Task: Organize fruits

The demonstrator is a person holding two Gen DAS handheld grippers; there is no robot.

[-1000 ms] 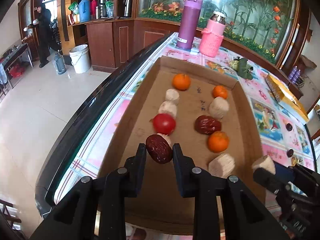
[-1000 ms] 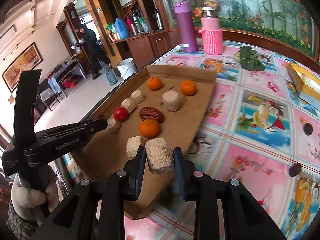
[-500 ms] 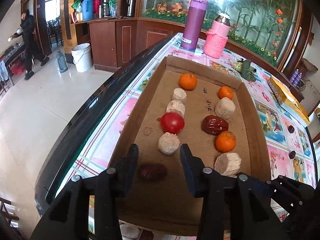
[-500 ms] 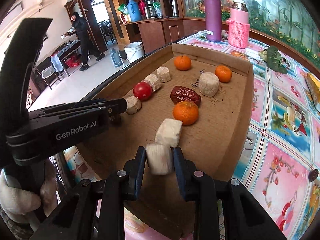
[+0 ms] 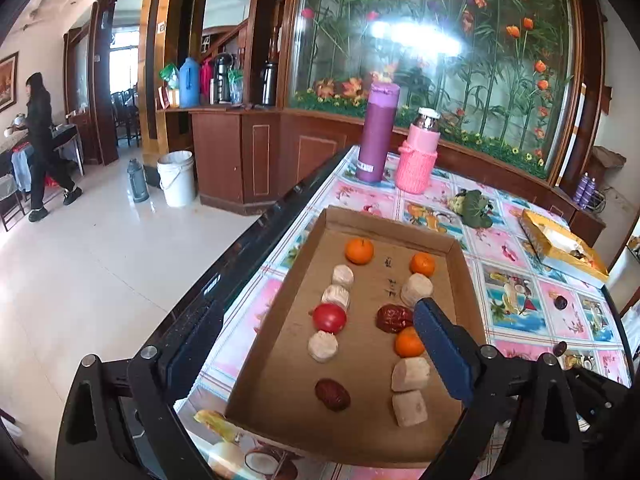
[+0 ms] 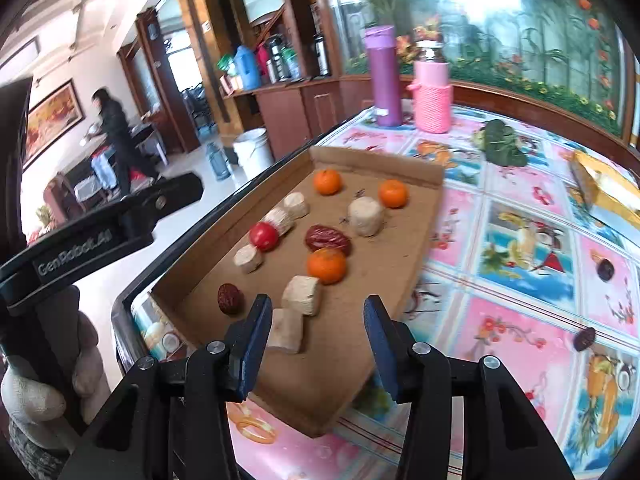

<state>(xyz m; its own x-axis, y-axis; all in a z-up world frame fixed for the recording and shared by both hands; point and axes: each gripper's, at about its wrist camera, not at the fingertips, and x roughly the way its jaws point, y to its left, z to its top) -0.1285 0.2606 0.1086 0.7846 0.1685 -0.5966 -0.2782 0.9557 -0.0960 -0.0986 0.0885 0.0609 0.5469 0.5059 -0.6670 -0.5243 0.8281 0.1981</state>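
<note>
From the left wrist, the left gripper [image 5: 316, 364] stands wide with nothing between its jaws; they have just been opening. The small date [image 5: 332, 394] it hovers over lies free on the floor of the cardboard tray [image 5: 384, 222], at the near end of the left row, behind it a pale chunk [image 5: 322, 345], the tomato [image 5: 329, 318], more chunks and an orange [image 5: 359, 251]. The step in hand looks like letting go and clearing off: lift straight away so no finger brushes the date out of line.

From the right wrist, the right gripper [image 6: 316, 344] is partly spread and holds nothing; its jaws too have just been opening. The nearest pale chunk [image 6: 286, 331] lies just by the left finger, at the near end of the right row and touching the next chunk [image 6: 301, 295]. Withdraw without dragging left, or the finger will nudge it. Loose dates [image 6: 605, 269] lie on the tablecloth [image 6: 520, 332] to the right, well apart from the tray; these seem the next to fetch.
</note>
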